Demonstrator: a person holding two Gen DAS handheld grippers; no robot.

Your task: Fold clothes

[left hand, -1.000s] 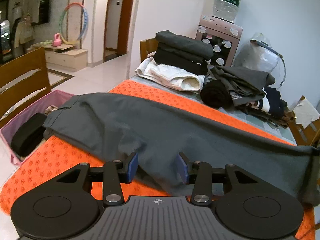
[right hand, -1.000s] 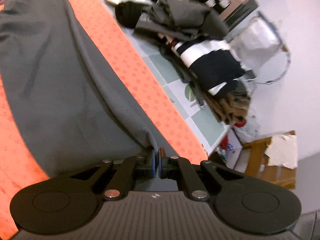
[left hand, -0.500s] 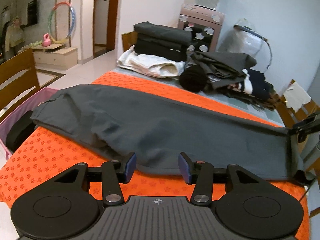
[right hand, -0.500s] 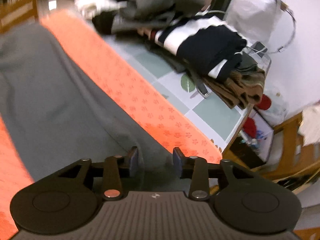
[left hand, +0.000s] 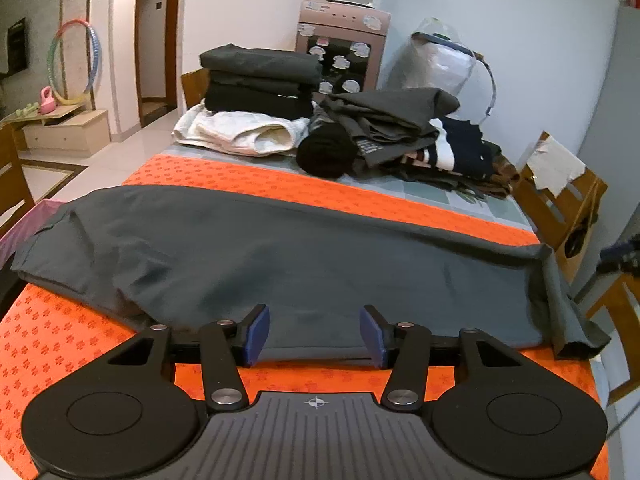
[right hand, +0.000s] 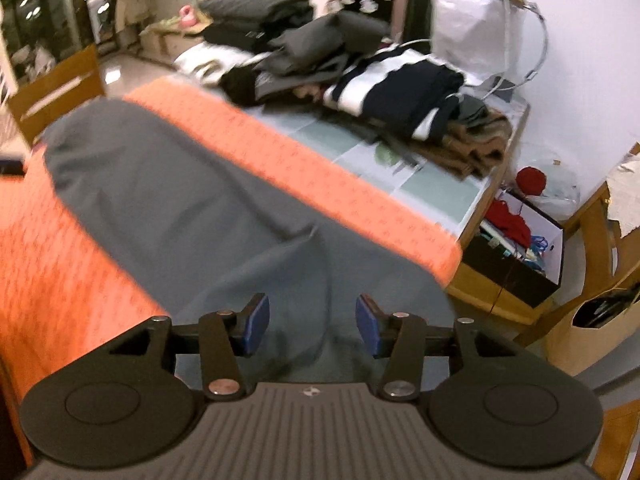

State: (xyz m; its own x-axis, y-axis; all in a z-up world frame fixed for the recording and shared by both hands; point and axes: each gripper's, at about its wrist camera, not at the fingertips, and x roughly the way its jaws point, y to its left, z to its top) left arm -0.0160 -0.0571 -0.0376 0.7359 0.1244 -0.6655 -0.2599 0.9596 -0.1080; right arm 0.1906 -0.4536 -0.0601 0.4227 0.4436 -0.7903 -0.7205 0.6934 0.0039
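Note:
Dark grey trousers lie stretched lengthwise across the orange tablecloth, their right end drooping over the table edge. My left gripper is open and empty, just above the near edge of the trousers at their middle. My right gripper is open and empty above the trousers' right end at the table's edge. The right wrist view is blurred by motion.
Folded dark and white clothes and a loose heap of clothes sit at the table's far side. A water dispenser stands behind. Wooden chairs stand at the right, a pink basket at the left.
My right gripper opened and let go of the trousers' end, then drew back. My left gripper stayed open and pulled back toward the near edge. The trousers now lie flatter.

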